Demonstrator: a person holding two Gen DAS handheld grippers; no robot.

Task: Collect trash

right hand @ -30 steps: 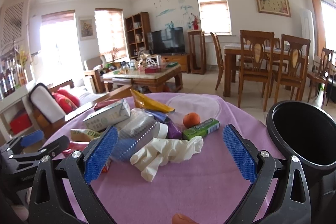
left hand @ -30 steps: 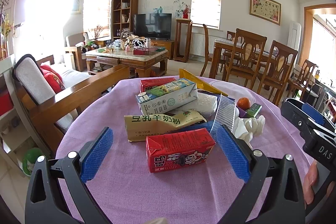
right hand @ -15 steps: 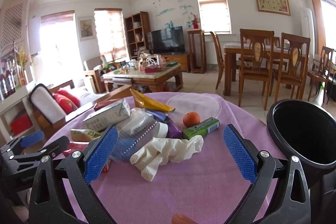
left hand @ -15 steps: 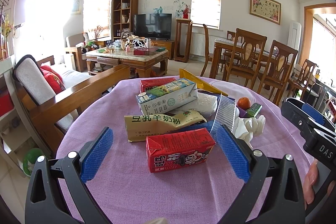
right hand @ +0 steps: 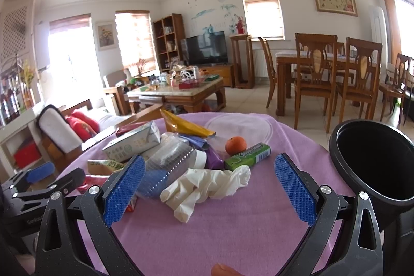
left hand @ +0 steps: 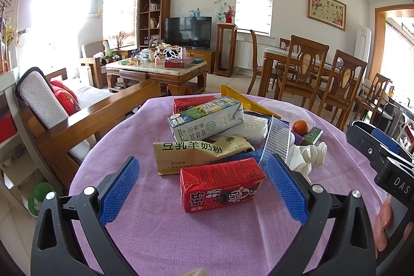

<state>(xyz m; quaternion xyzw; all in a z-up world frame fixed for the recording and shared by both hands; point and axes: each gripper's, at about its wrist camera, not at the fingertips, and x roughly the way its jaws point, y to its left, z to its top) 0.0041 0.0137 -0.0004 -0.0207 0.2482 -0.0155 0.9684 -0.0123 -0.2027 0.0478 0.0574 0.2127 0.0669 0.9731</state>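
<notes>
Right now I count two red cartons: one (left hand: 222, 184) lies near the worktop's (left hand: 124, 146) front edge between my left claw's (left hand: 203, 189) wide-spread fingers, untouched, the other (left hand: 192, 103) toward the far edge behind one white-green carton (left hand: 207, 120). One crumpled white glove (right hand: 207, 184) lies mid-worktop before my right claw (right hand: 209, 189), also wide. One black bin (right hand: 375, 159) stands at the right edge.
</notes>
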